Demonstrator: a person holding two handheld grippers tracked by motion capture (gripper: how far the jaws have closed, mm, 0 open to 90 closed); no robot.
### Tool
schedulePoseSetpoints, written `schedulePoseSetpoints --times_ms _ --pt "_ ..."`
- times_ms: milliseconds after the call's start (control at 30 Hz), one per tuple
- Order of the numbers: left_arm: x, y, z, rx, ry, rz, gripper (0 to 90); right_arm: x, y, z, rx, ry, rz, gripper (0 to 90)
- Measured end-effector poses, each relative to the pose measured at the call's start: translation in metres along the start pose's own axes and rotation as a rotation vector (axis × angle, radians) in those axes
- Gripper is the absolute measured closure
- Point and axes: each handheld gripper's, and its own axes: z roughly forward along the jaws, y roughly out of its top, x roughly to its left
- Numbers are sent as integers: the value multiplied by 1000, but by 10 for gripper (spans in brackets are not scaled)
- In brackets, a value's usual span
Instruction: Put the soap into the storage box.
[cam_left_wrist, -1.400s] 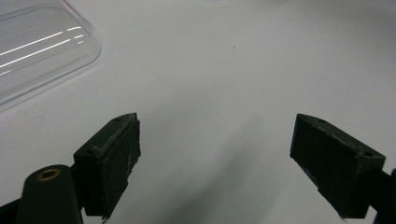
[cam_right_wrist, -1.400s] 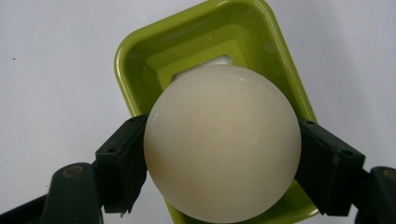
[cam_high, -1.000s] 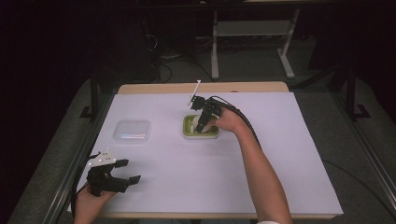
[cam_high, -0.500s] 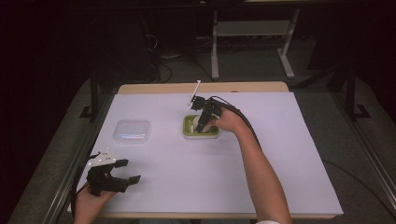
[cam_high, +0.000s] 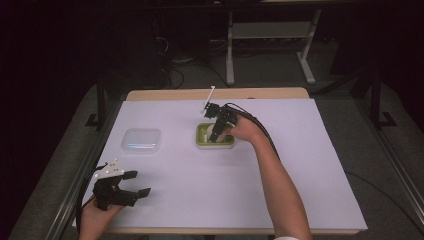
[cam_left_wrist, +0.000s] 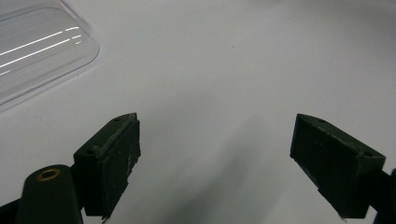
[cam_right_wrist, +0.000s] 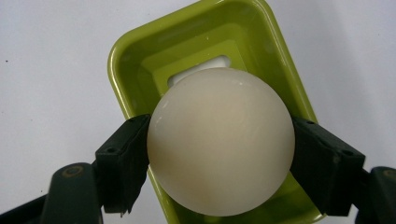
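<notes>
Over at the far middle of the white-covered table (cam_high: 310, 165), the right gripper (cam_high: 216, 134) hangs right above the lime-green rectangular plastic tray (cam_high: 204, 134), jaws pointing down into it. And look at the right gripper view: a smooth cream-white ball (cam_right_wrist: 221, 140) sits squarely between the two black jaws, one pad pressed on each side of it, so the grip is closed on the ball. The ball is over the tray's hollow; whether it touches the tray floor cannot be told from here. Behind the ball, on the tray's bottom, a small white patch (cam_right_wrist: 212, 65) peeks out. The tray itself stands flat on the white surface, its long side running at a slant in that view. A thin white stick (cam_high: 208, 98) rises from the top of the right gripper in the high view, and a black cable (cam_high: 257, 125) loops away from it along the person's forearm (cam_high: 280, 185).

Down at the near left corner, the left gripper (cam_high: 137, 183) rests low by the table edge, held in the person's hand. Its jaws stand wide apart with nothing between them, just bare white table in the left gripper view. A clear rounded-rectangle plastic lid (cam_high: 141, 140) lies flat on the table, beyond the left gripper and well to the left of the tray; its corner shows at the upper left of the left gripper view (cam_left_wrist: 37, 51).
</notes>
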Motion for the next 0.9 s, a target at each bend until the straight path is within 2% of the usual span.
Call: schedulePoseSetpoints --times_ms 167,300,533,900 --pt "-1 0 0 2 -1 -4 153 0 -1 -1 -2 -4 5 249" --pt "-1 0 1 2 -3 0 153 -1 0 -11 -65 22 33 265" --pt "-2 1 1 5 0 5 153 0 -5 -15 -36 17 35 240" --pt "-2 1 1 4 -1 2 153 7 -10 -26 -32 25 30 218"
